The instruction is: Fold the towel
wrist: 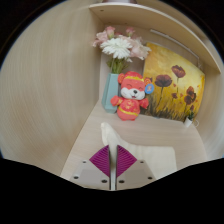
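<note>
My gripper is shut, its magenta pads almost touching, with only a thin pale strip between them. A fold of white towel sticks out just past the right fingertip and spreads to the right. It looks pinched between the pads. The rest of the towel is hidden below the fingers. The gripper is above the light wooden table and points toward the back wall.
Beyond the fingers, against the wall, a plush bear in red stands beside a teal vase with pink and white flowers. A yellow poppy painting leans to the right. A shelf runs above.
</note>
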A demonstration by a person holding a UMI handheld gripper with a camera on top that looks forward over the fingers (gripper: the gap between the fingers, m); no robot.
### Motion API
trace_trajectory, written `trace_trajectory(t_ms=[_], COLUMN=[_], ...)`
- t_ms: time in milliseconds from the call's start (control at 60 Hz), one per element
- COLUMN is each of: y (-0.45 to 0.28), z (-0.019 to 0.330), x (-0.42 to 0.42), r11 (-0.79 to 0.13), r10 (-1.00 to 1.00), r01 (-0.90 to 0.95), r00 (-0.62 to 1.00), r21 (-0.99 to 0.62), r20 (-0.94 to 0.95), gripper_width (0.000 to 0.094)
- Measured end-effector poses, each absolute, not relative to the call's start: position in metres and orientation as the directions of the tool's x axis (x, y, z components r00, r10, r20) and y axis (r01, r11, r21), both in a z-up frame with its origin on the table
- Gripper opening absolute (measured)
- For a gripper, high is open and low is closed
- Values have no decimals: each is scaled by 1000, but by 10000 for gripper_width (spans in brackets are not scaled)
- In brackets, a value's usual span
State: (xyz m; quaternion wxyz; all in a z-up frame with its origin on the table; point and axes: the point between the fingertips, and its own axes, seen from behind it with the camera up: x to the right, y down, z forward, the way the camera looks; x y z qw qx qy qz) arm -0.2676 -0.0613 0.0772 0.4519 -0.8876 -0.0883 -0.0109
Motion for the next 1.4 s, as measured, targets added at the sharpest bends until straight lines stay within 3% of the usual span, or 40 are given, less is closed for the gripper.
trace_trajectory(t_ms=[150,233,283,350,383,483,567,683,900,1033,1167,1400], y=[-53,-54,-57,-61,-63,-74,-78,-78,-93,-127,-173,-255], z=[133,125,108,82,68,37,38,76,185,228,243,238], x=[-177,-123,-97,-70,-59,-35,-30,-30,-40,-36,-34,-23], r11=[-545,-553,-583,-623,-635,-683,-683,-642,-522,-471,-451,-467], r10=[69,69,61,72,90,126,138,136,110,89,65,8], r01=[150,159,145,130,137,163,171,158,90,97,78,61], r00=[989,987,989,991,991,986,985,987,993,994,996,998], r21=[-825,-818,-799,-771,-760,-712,-711,-751,-848,-876,-889,-882], r20=[134,145,135,109,103,105,104,92,37,62,54,65], gripper_width=[56,84,174,421,500,557,593,630,698,739,792,806])
